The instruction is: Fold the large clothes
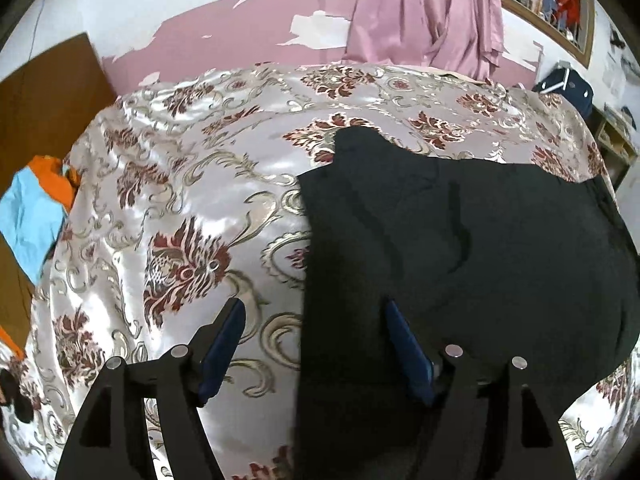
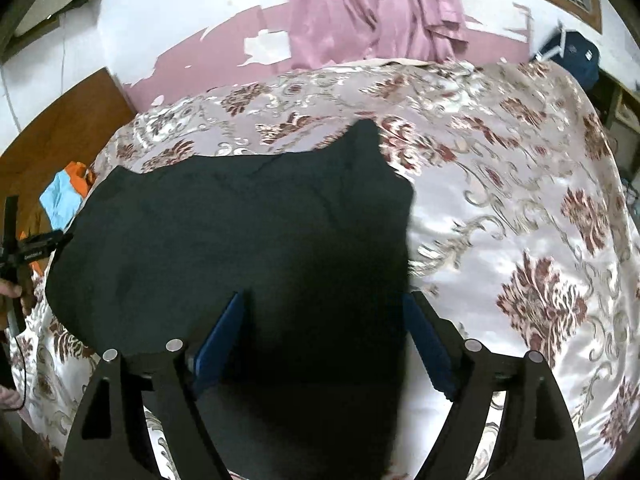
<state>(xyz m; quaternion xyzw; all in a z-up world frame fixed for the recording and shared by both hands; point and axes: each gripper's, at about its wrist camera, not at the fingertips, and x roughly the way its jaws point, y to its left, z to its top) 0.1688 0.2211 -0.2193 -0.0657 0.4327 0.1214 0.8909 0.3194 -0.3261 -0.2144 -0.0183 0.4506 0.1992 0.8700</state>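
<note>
Left wrist view: both grippers' jaws apart (nothing held) over black garment [image 1: 460, 240] on bed [image 1: 180, 184]; grab hem corners evenly b4 folding.

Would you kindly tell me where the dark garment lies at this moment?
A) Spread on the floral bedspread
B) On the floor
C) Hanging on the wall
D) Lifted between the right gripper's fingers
A: the dark garment lies spread on the floral bedspread, and both grippers are open above it.
</note>
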